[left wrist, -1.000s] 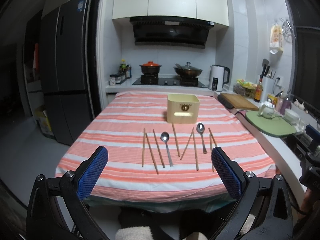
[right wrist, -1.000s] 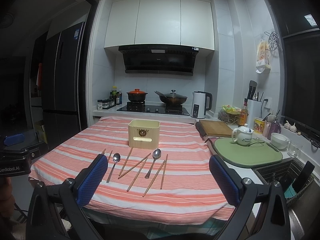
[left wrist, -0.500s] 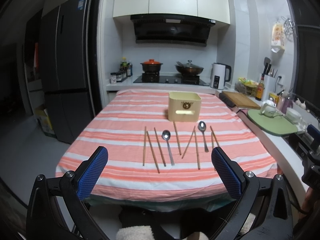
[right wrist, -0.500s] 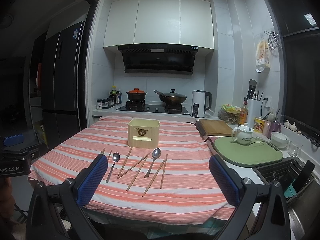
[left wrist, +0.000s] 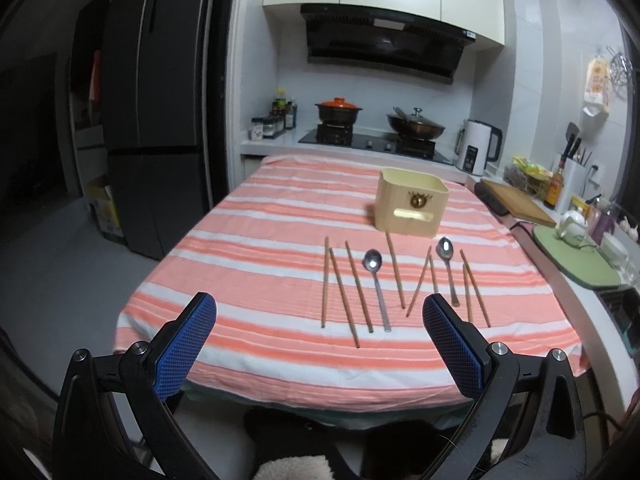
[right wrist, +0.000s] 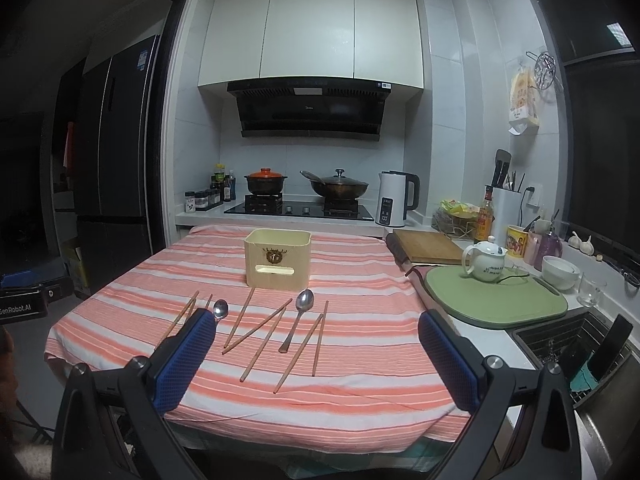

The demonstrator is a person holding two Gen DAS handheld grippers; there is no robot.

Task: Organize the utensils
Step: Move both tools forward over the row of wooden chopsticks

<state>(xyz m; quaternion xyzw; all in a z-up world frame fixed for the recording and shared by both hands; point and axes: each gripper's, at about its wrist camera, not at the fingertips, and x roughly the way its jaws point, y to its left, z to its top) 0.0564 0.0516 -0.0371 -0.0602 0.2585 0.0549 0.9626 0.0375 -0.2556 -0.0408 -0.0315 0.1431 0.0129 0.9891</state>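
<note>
Wooden chopsticks and two metal spoons are lying loose in a row on the striped tablecloth, just near of the cream utensil box standing mid-table. I am holding my left gripper and right gripper above the near table edge, fingers spread wide apart, gripping nothing. A white kettle is standing on the far counter.

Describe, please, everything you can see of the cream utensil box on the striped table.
The cream utensil box stands upright on the striped tablecloth, beyond the chopsticks and spoons. It looks like smooth plastic or wood, open-topped, with rounded corners, a small dark emblem and a horizontal slot on its front. Nothing visibly protrudes from it; neither gripper touches it.
</note>
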